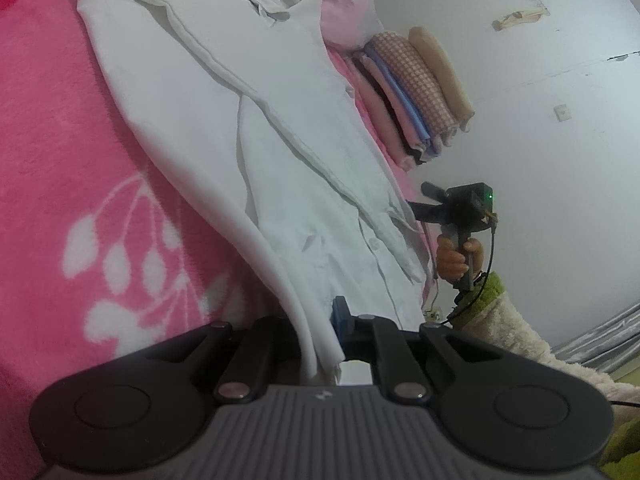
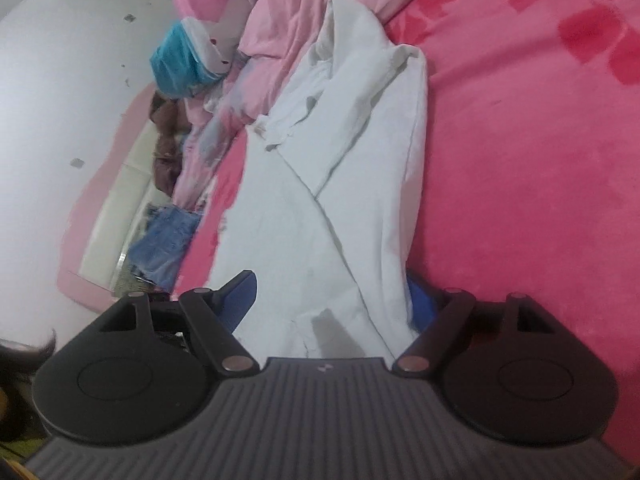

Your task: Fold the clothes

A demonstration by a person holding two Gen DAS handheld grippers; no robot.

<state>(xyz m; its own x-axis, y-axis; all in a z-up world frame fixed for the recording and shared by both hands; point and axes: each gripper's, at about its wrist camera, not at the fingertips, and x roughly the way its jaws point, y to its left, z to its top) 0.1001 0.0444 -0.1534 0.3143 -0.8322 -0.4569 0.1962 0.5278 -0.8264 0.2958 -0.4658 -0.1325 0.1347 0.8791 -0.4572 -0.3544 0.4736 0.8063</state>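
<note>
We see a white shirt (image 1: 248, 120) lying on a bed with a bright pink blanket (image 1: 60, 140). The blanket has white leaf shapes on it at the lower left of the left wrist view. The shirt runs from the upper left of that view down to the bottom middle.

Our left hand-held gripper (image 1: 320, 332) is at the bottom middle of the left wrist view. Its two fingers are pressed close with the edge of the shirt pinched between them. A blue pad shows just beside the cloth.

In the same view, at the right middle, we see our right hand-held gripper (image 1: 430, 200) from the side. A hand (image 1: 456, 258) holds its handle, and a fuzzy cream and green sleeve (image 1: 508, 320) comes below it. Its tip meets the far edge of the shirt.

In the right wrist view the shirt (image 2: 344, 184) fills the middle, from the top down to the bottom. The right hand-held gripper (image 2: 332, 300) is spread wide there. Its blue pads sit on each side of the shirt, and the cloth lies in the gap between them.

A stack of folded clothes (image 1: 412, 96) sits at the upper right of the left wrist view, near the white wall (image 1: 540, 120). A pile of pink bedding (image 2: 280, 20) lies at the top of the right wrist view, touching the top of the shirt.
</note>
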